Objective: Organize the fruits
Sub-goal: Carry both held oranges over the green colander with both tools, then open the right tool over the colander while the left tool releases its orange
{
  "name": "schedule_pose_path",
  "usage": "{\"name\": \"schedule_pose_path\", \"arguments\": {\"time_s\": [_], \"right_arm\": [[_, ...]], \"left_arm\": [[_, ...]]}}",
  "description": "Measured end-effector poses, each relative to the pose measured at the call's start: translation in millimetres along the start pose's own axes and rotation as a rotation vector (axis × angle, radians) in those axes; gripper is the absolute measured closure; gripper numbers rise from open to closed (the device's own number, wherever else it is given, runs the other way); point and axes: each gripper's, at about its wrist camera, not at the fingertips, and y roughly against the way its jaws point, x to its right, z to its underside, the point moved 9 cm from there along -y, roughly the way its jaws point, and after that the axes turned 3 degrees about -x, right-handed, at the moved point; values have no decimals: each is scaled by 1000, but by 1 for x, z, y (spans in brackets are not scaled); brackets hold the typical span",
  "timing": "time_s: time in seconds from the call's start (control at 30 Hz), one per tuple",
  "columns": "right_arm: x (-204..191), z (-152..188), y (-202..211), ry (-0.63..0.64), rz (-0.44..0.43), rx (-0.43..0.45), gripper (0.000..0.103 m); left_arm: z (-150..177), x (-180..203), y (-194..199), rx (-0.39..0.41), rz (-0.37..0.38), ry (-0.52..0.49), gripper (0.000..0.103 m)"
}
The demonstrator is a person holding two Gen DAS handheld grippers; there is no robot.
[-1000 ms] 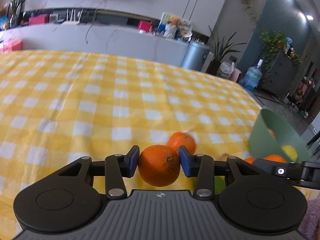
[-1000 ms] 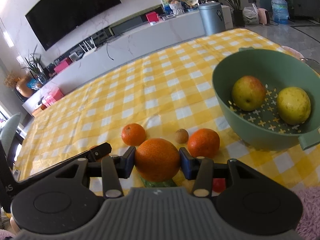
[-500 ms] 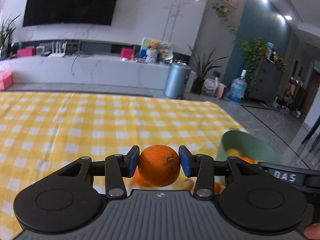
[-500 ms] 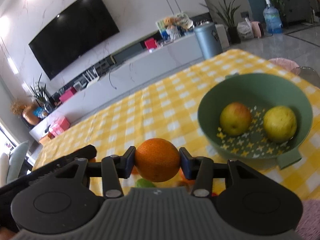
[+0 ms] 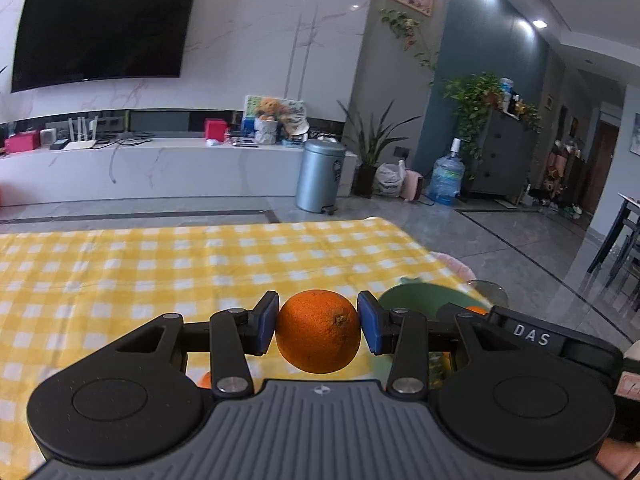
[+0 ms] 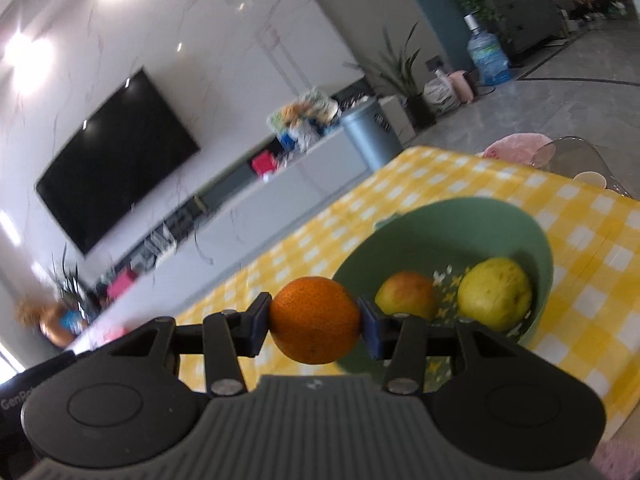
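Left gripper [image 5: 318, 330] is clamped on an orange [image 5: 318, 331], blue pads [image 5: 267, 322] pressing both sides, fruit held clear above the table [image 5: 120, 280]. Right gripper [image 6: 316, 320] is likewise closed on its own orange [image 6: 315, 319], pads tight against it, hanging over the near-left rim of the bowl [image 6: 520, 224]; that view is tilted and motion-blurred. Table carries a yellow-and-white check cloth and fills the lower part of both views. Green bowl sits near the table's right edge; in the left view only part of the bowl [image 5: 412, 300] shows past the right finger, with the right gripper's black body marked DAS [image 5: 532, 334] crossing in front of it. Inside the bowl, on a perforated floor: a yellow-green fruit [image 6: 495, 294] on the right and a red-yellow fruit [image 6: 406, 295] on the left, close together, contact between them unclear. Left view also shows a sliver of another orange [image 5: 205, 380] on the cloth under the left finger linkage, mostly hidden. A bit of orange [image 5: 476, 311] shows beside the DAS body, too little visible to say where it sits. Behind the table: wall TV [image 5: 100, 28], grey bin [image 5: 321, 176], water jug [image 5: 448, 178].
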Motion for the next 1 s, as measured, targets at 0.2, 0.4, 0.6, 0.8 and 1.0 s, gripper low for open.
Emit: {"name": "schedule_pose_path", "arguments": {"time_s": [0.2, 0.4, 0.6, 0.8, 1.0], "right_arm": [[17, -30, -2, -79, -35, 139, 59], [32, -47, -29, -125, -27, 126, 59], [57, -59, -51, -217, -2, 74, 59], [75, -51, -64, -314, -5, -5, 59], [78, -51, -64, -315, 11, -25, 57]], "left_arm": [[-8, 24, -37, -39, 70, 47, 55], [-11, 35, -62, -50, 107, 71, 55], [-19, 32, -88, -75, 157, 142, 54], [-11, 40, -101, -101, 180, 151, 54], [2, 45, -104, -128, 188, 145, 54]]}}
